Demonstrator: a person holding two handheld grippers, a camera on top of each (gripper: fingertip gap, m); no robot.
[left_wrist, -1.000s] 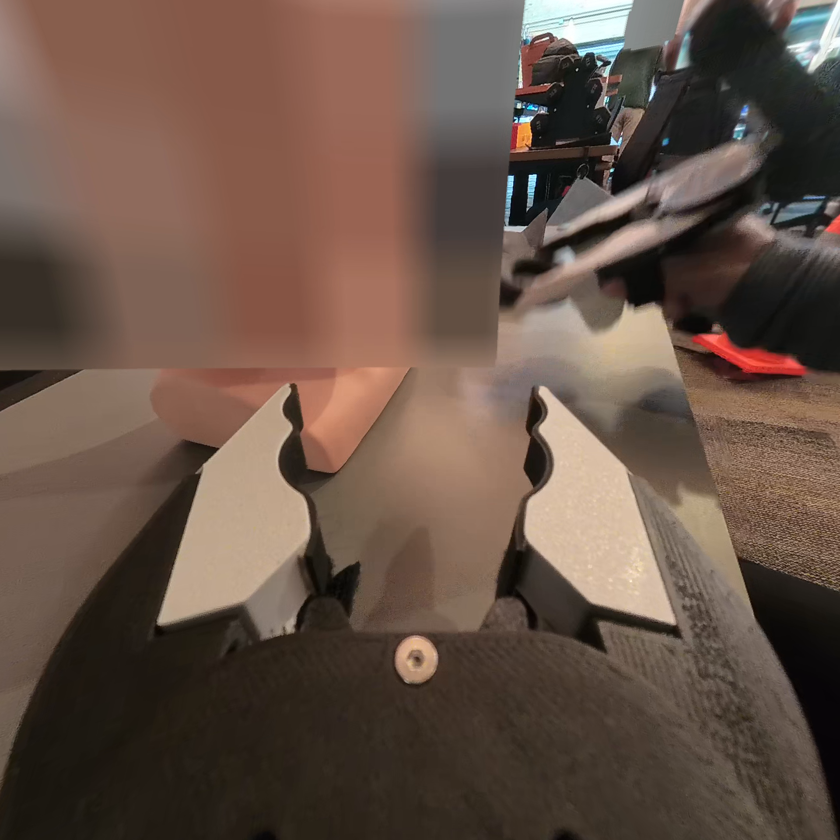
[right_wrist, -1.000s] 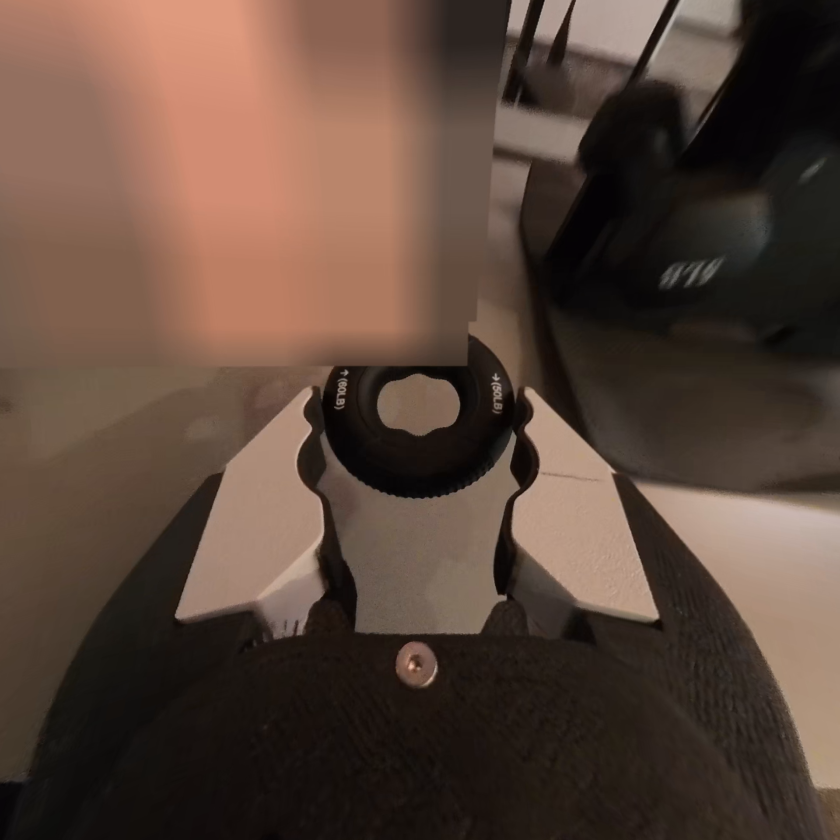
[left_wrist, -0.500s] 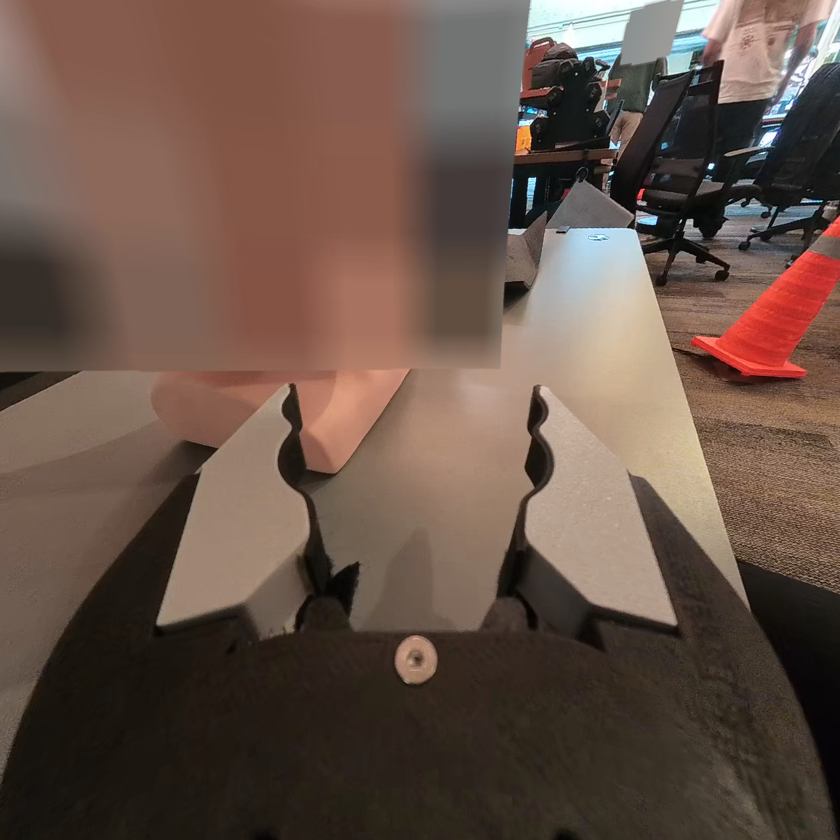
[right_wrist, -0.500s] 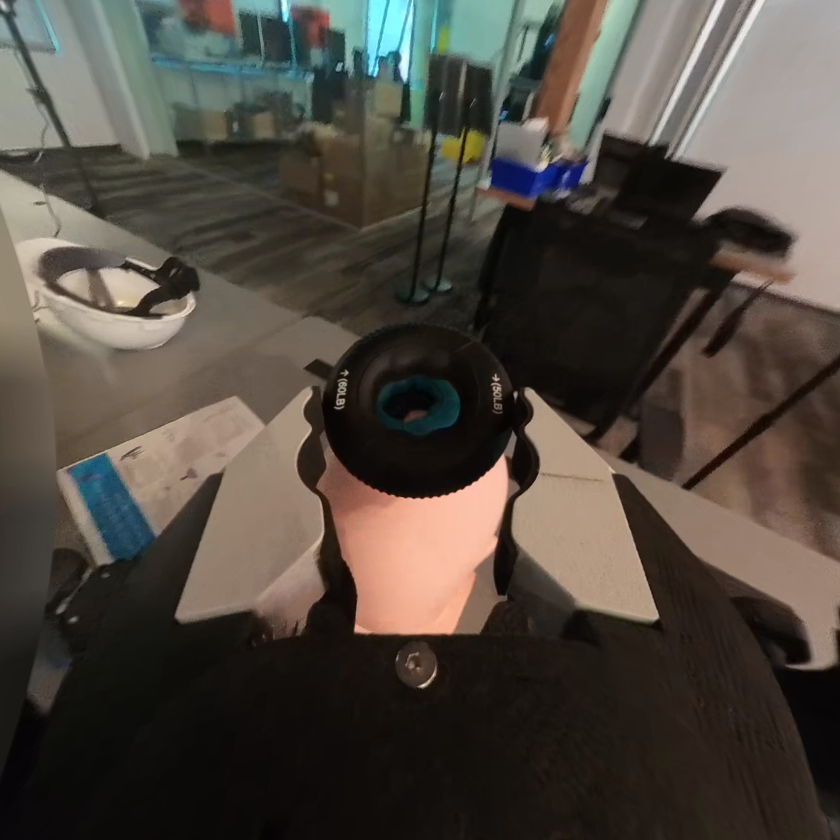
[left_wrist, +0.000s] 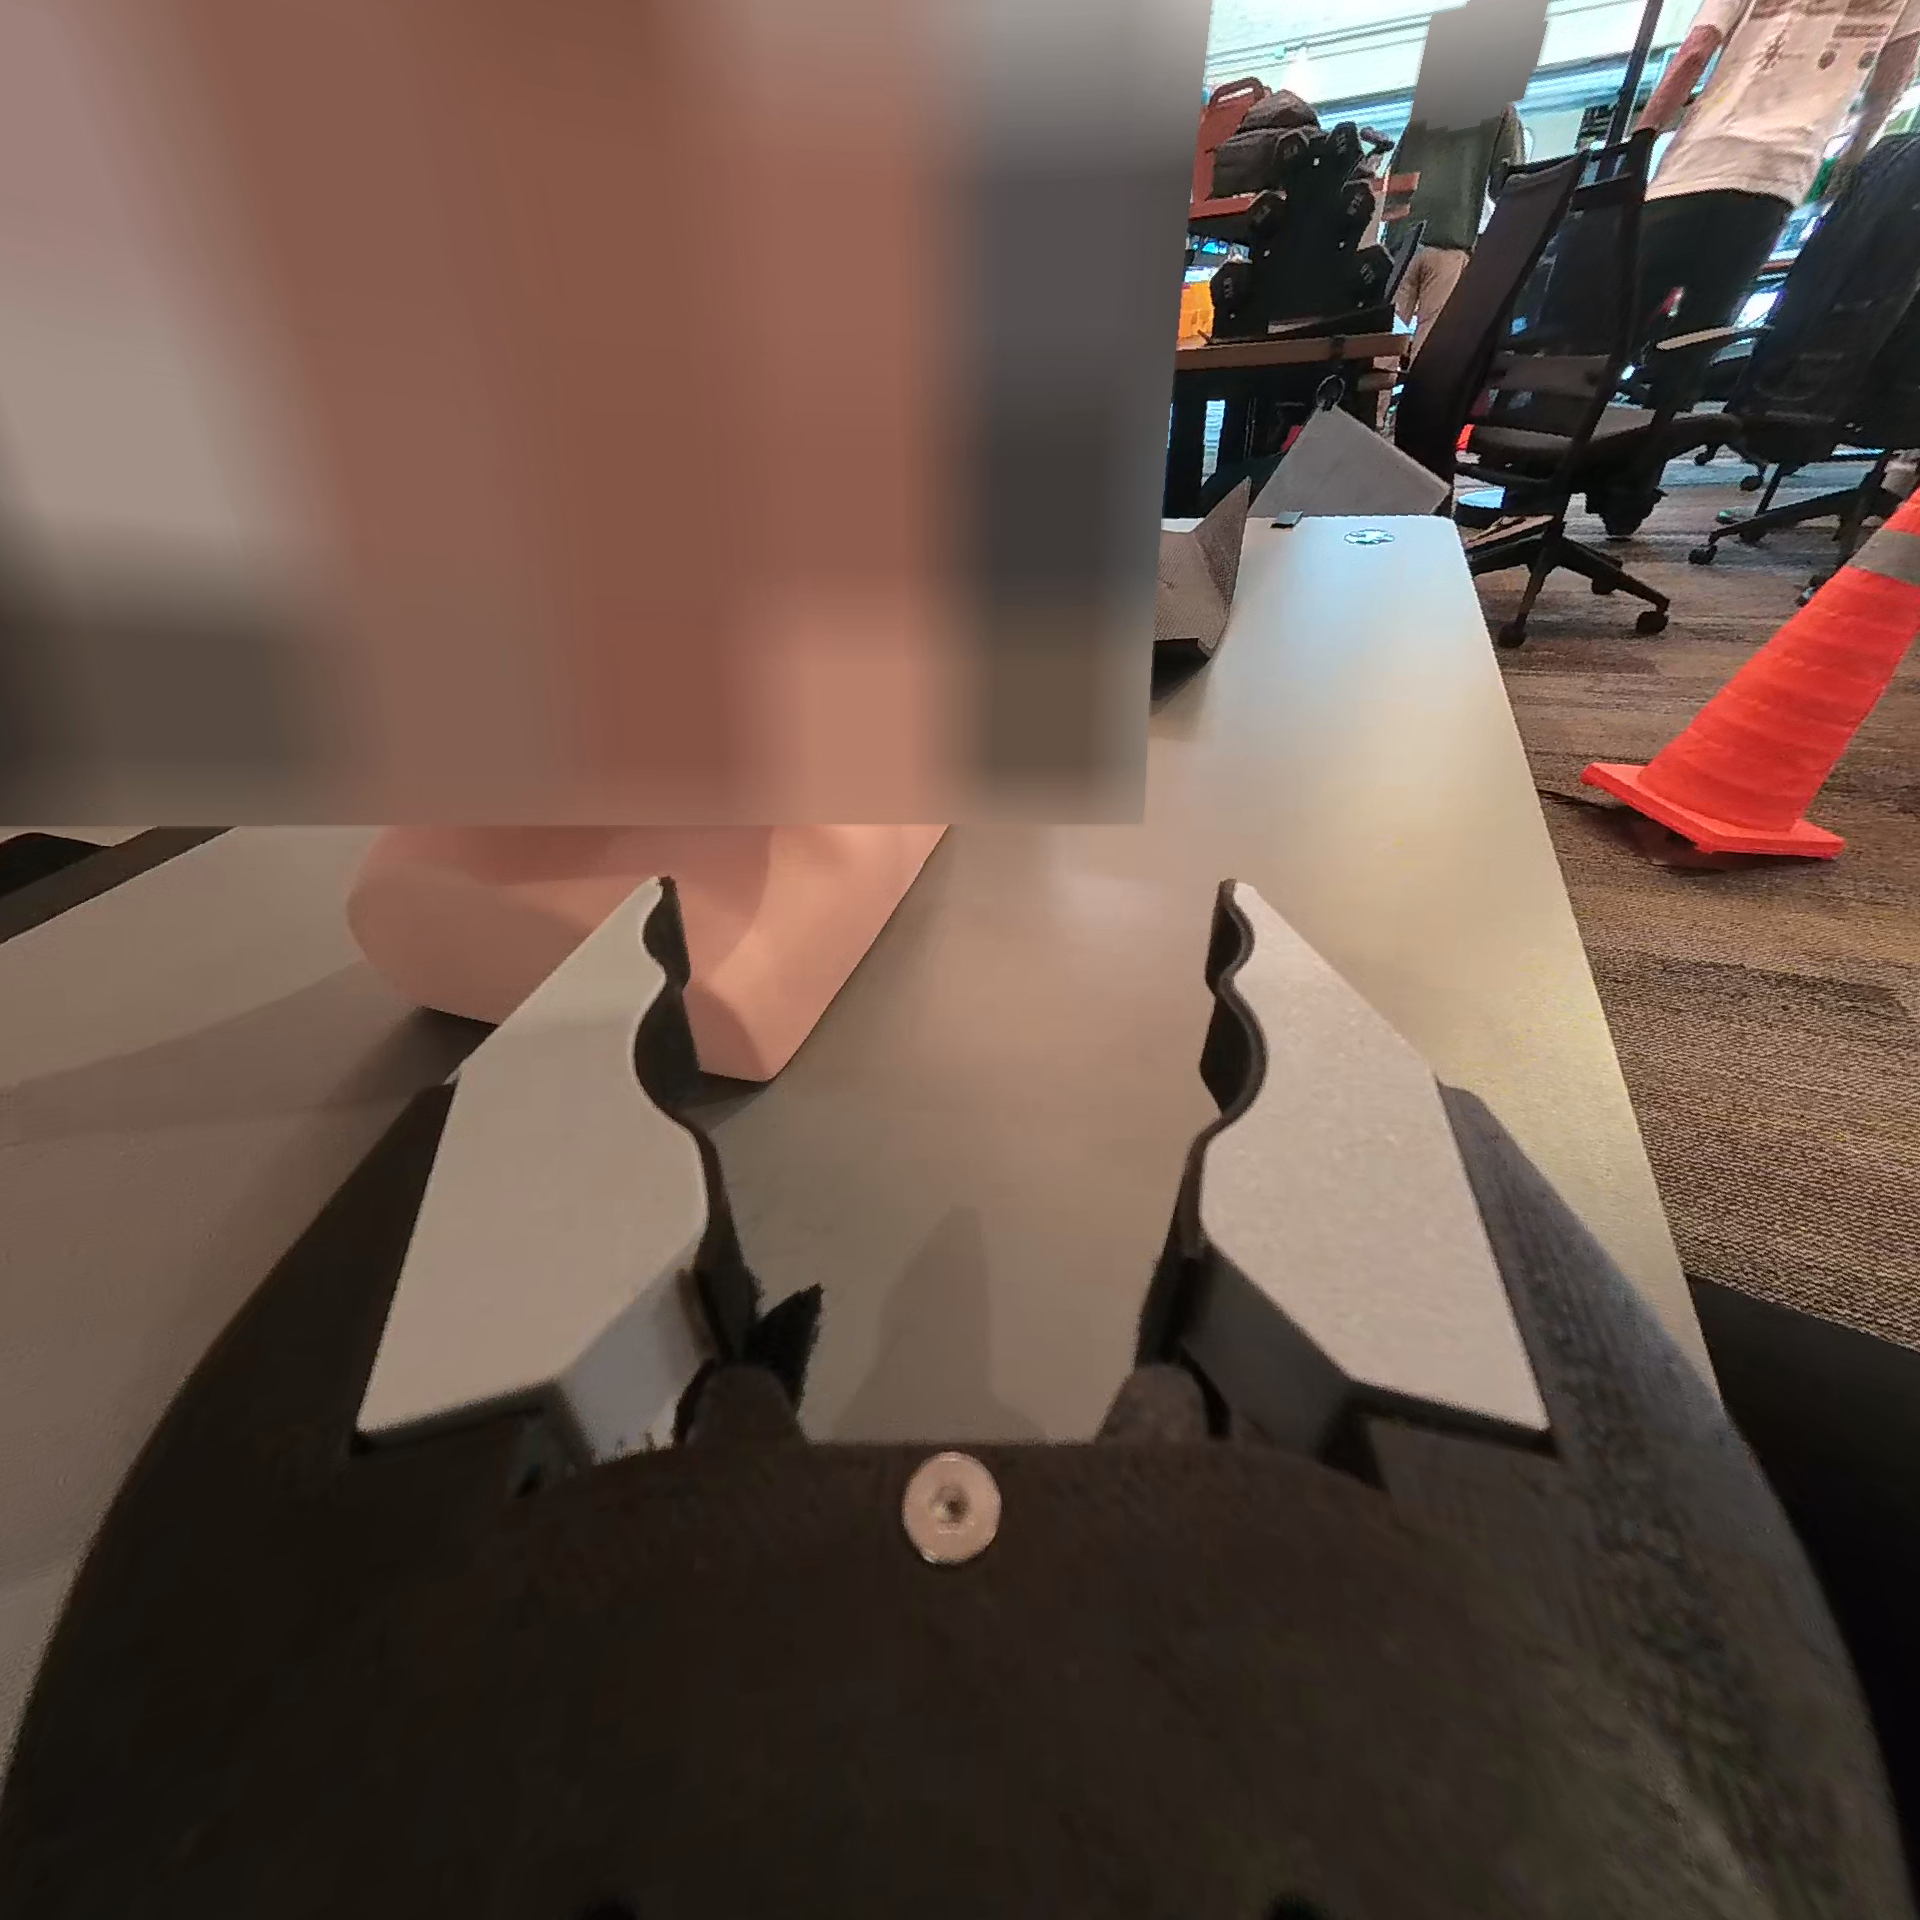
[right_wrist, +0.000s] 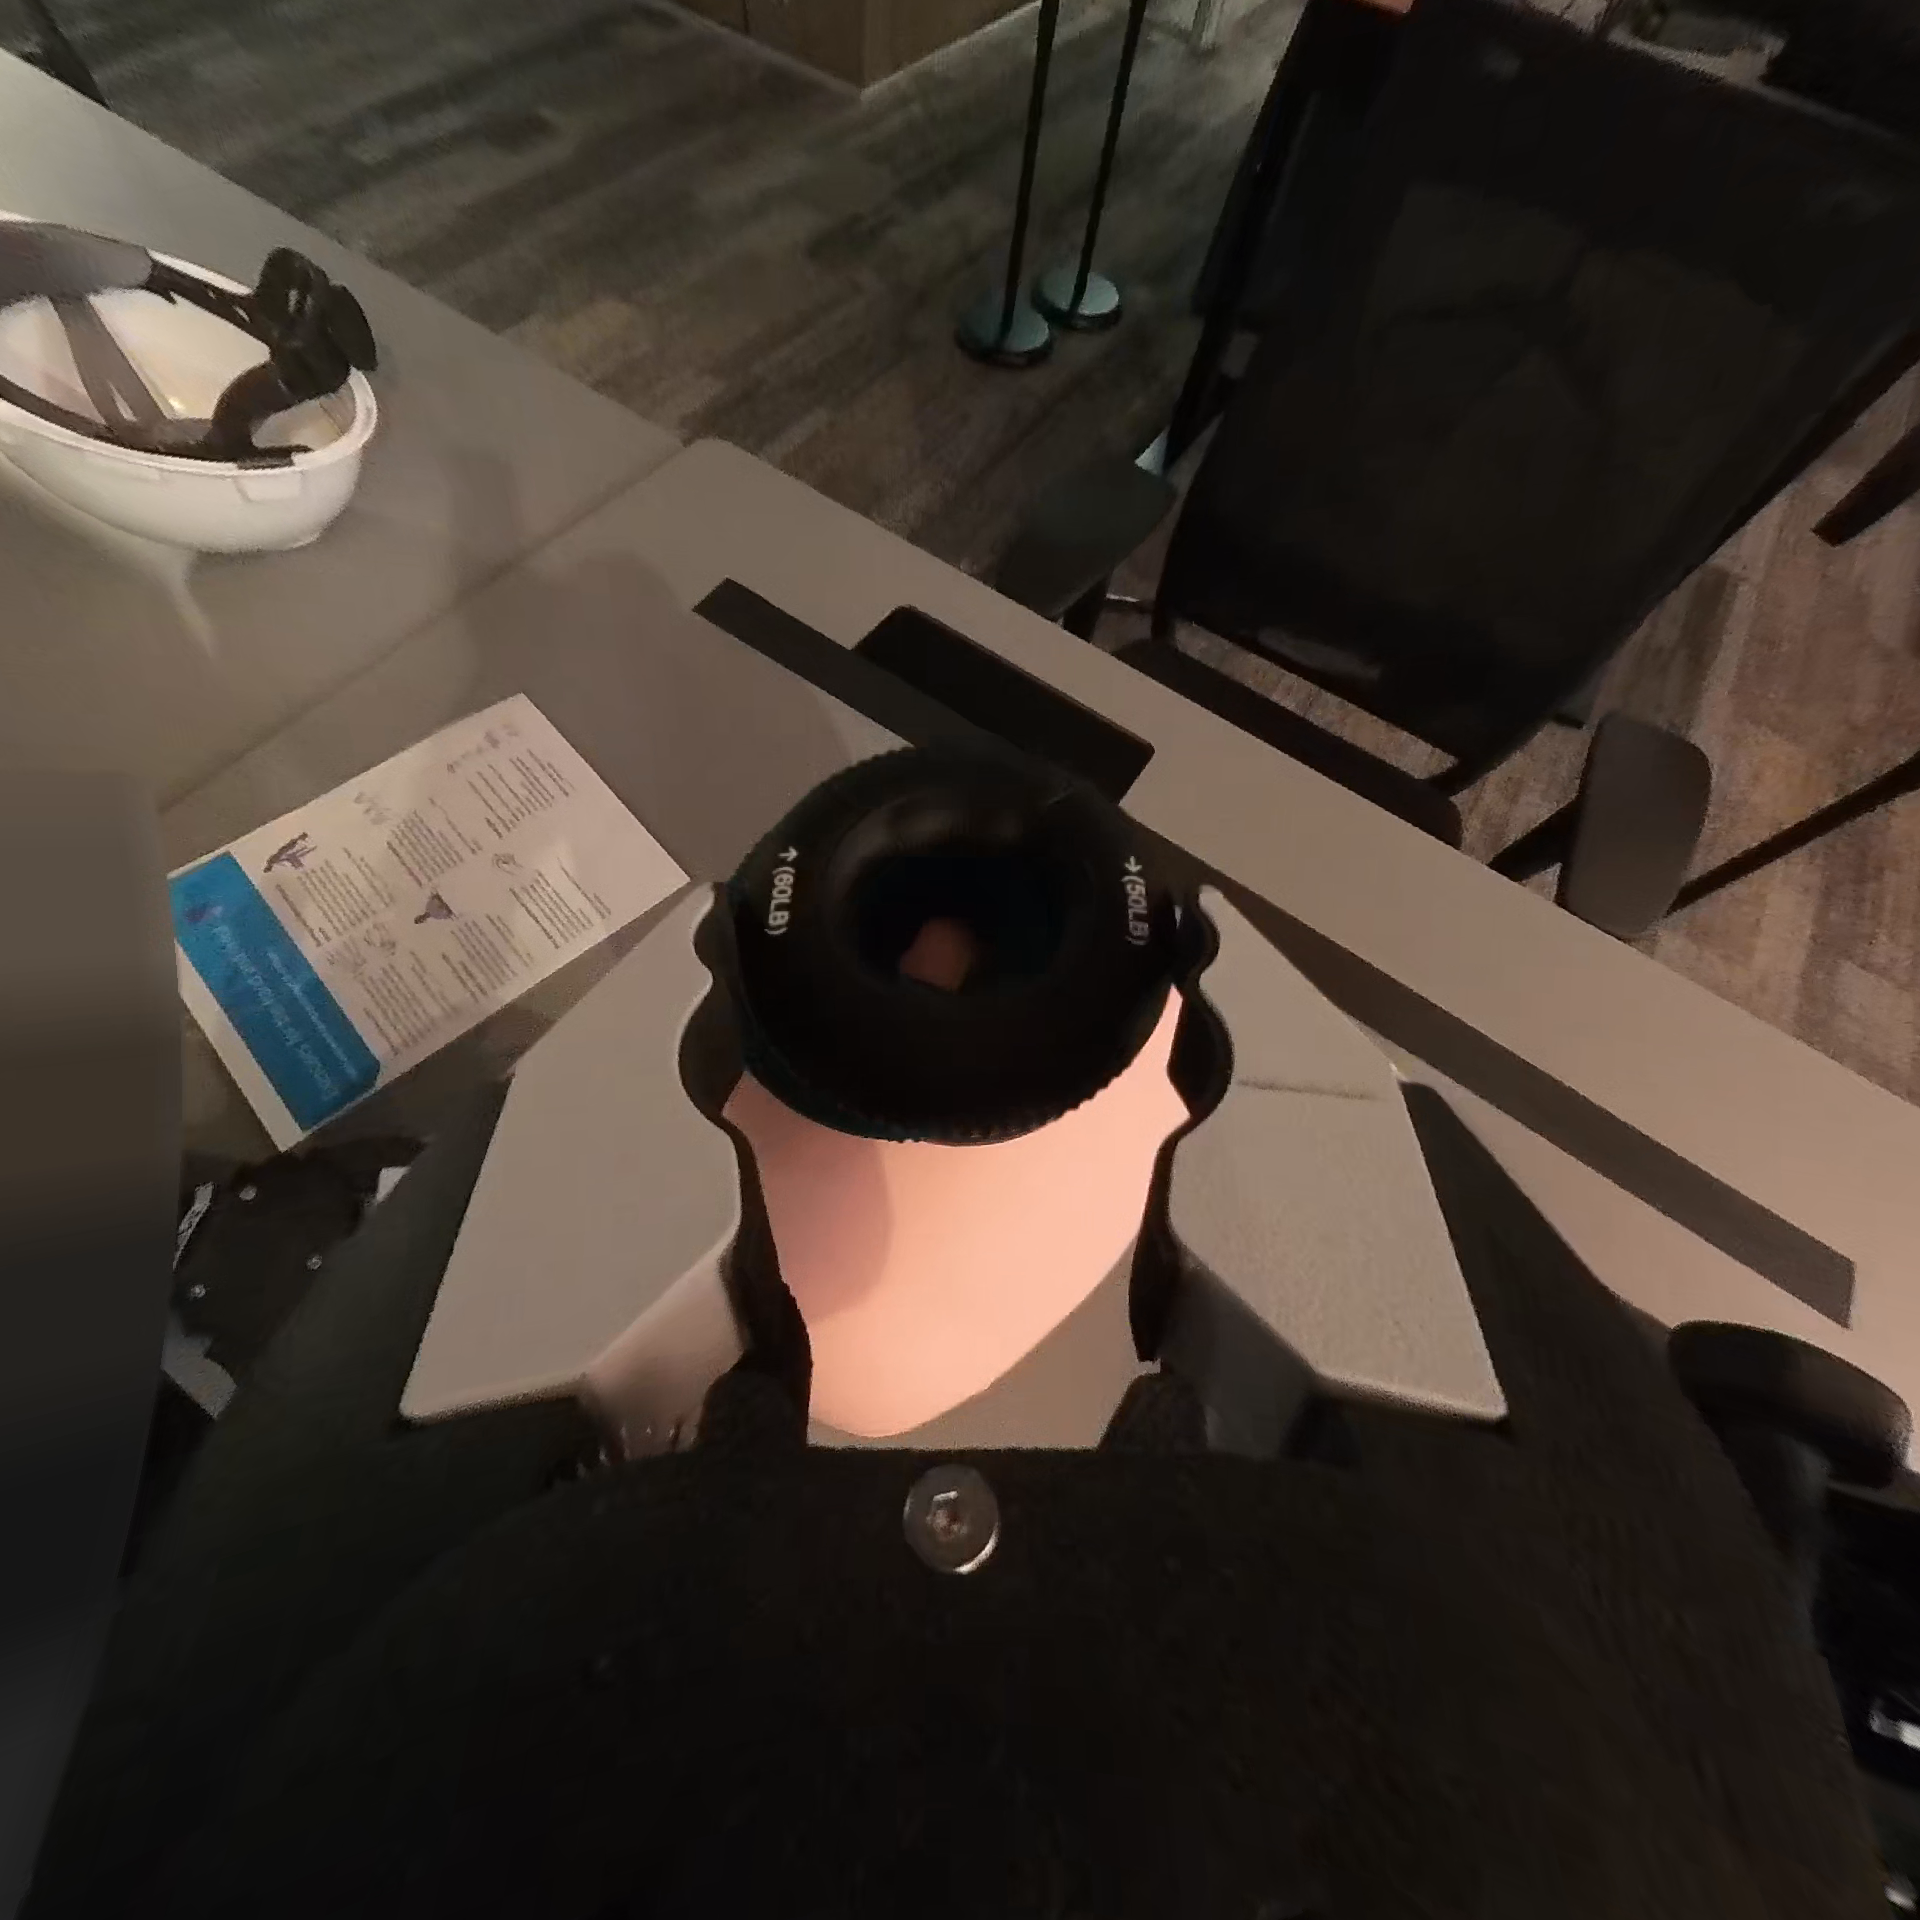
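Observation:
My left gripper (left_wrist: 945, 894) is open and empty, low over a grey table (left_wrist: 1351, 831). The base of a pale pink moulded object (left_wrist: 810, 935) stands on the table just ahead of its left finger; its upper part is hidden by a blurred patch. My right gripper (right_wrist: 954, 904) is shut on a black ribbed rubber ring (right_wrist: 935, 1081), held by its rim between the fingertips. A pale pink surface (right_wrist: 935, 1247) shows under the ring and through its hole; I cannot tell whether the two touch.
A white hard hat (right_wrist: 177, 416) lies upside down and a printed leaflet (right_wrist: 416, 904) lies flat on the table. A black office chair (right_wrist: 1507, 364) stands beyond the table edge. An orange cone (left_wrist: 1787, 707), more chairs (left_wrist: 1538, 416) and a person (left_wrist: 1745, 135) are on the carpet. There is about 35 cm between the tips of the two grippers.
My right gripper, still shut on the ring, has left the left wrist view and now looks down on the table, leaflet and hard hat. My left gripper has not moved.

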